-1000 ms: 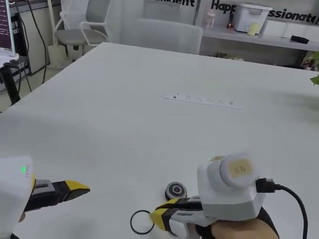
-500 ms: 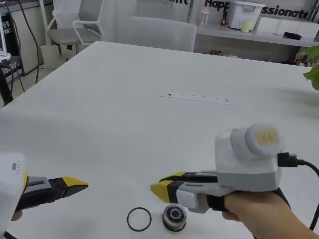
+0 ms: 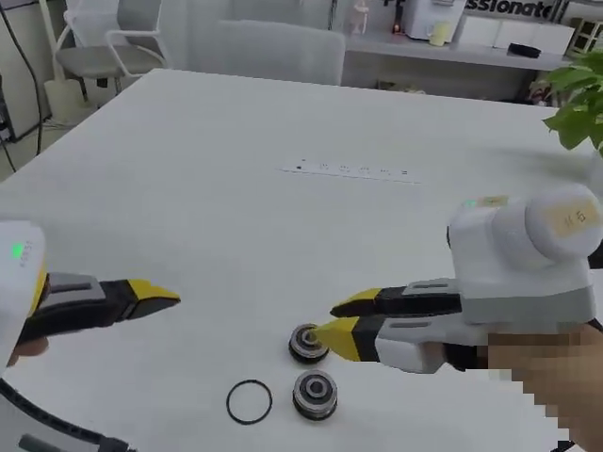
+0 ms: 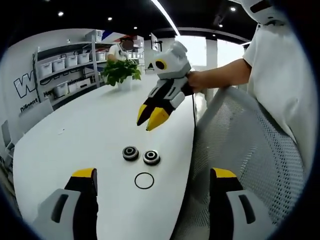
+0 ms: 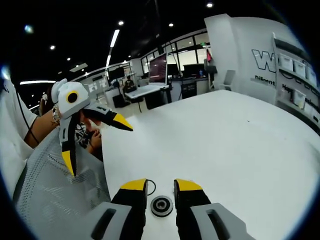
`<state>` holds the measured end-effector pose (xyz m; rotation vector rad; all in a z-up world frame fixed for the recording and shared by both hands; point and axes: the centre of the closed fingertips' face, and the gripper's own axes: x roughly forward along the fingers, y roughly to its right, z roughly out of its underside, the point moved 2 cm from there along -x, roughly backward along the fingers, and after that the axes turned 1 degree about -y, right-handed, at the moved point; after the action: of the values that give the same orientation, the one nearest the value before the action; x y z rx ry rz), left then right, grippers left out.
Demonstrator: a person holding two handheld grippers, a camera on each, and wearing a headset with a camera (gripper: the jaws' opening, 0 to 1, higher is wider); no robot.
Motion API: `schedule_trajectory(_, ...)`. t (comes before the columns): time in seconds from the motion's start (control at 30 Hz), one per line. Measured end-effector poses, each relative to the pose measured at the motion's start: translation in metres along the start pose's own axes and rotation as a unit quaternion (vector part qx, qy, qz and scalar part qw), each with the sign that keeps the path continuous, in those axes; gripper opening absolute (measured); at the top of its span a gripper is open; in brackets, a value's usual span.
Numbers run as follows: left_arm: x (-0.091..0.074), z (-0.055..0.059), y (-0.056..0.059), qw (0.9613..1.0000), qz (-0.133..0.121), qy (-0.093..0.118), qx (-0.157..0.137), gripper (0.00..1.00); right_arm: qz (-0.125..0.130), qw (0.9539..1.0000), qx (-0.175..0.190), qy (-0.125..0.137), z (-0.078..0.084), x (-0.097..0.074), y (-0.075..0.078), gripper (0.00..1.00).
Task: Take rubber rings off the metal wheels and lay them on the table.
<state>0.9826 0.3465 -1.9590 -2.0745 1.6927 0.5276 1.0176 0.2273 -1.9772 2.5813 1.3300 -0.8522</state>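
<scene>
Two metal wheels lie close together on the white table [image 3: 283,217], one [image 3: 308,343] farther from me, the other [image 3: 315,394] nearer. A black rubber ring [image 3: 249,402] lies flat to the left of the nearer wheel. My right gripper [image 3: 327,320] hovers just above the farther wheel, its jaws a little apart with nothing between them. In its own view, one wheel [image 5: 161,205] lies below its narrow gap [image 5: 160,186]. At the left my left gripper [image 3: 160,297] stands wide open [image 4: 154,175], well back from both wheels [image 4: 131,153] [image 4: 151,157] and the ring [image 4: 144,180].
A white power strip [image 3: 350,171] lies across the middle of the table. Chairs [image 3: 273,52] stand at the far edge, with shelves behind them. A green plant [image 3: 579,108] leans in at the right. A mesh chair back [image 4: 240,145] is close behind me.
My right gripper has lifted away from the ring and drawn back to the right, so both wheels now show. The camera has tilted. The ring, the wheels and the left gripper stay put.
</scene>
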Motion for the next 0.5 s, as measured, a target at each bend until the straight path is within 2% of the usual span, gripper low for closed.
schedule_trajectory(0.1,0.002,-0.016,-0.005,0.9997,0.003,0.011,0.019,0.92,0.002,1.0000,0.006,-0.008,0.009,0.001,0.006,0.19)
schedule_trajectory(0.2,0.007,-0.030,-0.008,0.9991,0.011,0.020,0.036,0.90,-0.005,0.9998,-0.005,-0.020,0.019,0.003,0.007,0.20)
schedule_trajectory(0.33,0.018,-0.042,-0.013,0.9975,0.018,0.016,0.066,0.90,-0.018,0.9990,0.004,-0.041,0.035,0.008,0.006,0.20)
schedule_trajectory(0.5,0.035,-0.054,-0.018,0.9955,0.029,0.020,0.088,0.88,-0.023,0.9972,-0.016,-0.069,0.049,0.013,0.007,0.20)
